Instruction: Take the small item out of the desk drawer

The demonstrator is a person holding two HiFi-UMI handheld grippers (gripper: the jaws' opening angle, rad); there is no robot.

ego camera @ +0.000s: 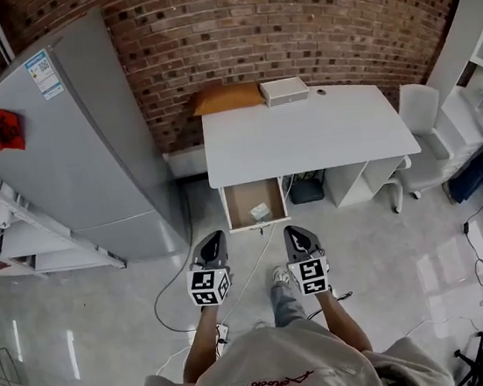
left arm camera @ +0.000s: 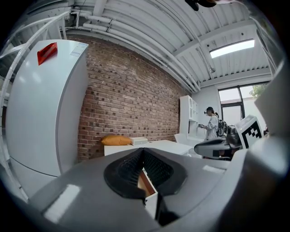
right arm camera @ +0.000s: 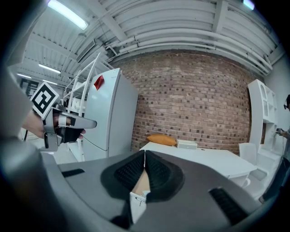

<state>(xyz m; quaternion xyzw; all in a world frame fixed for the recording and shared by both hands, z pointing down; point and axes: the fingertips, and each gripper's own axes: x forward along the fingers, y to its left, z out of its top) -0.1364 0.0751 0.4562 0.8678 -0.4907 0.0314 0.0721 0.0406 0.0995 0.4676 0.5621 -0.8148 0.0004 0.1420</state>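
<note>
The head view shows the whole layout. A white desk (ego camera: 304,131) stands against a brick wall (ego camera: 290,22), and its drawer (ego camera: 229,209) is pulled out at the desk's left end. The small item (ego camera: 260,211), pale and flat, lies on the drawer floor toward the right front corner. No other view shows it.

The left gripper (ego camera: 216,234) and the right gripper (ego camera: 291,229) are held side by side above the floor, just in front of the open drawer and apart from it. Both point toward the desk.

In the left gripper view, the left gripper (left arm camera: 143,151) has its jaws clenched with the tips meeting and nothing between them. Part of the drawer (left arm camera: 146,184) shows behind the closed tips. This view alone shows a person (left arm camera: 212,123) standing at the far end of the room.

In the right gripper view, the right gripper (right arm camera: 144,152) likewise has its jaws pressed together and empty. The drawer (right arm camera: 137,198) shows its white front below the tips.

An orange cushion (ego camera: 227,98) and a white box (ego camera: 284,90) rest at the rear edge of the desk. A grey refrigerator (ego camera: 68,149) stands to the left.
</note>
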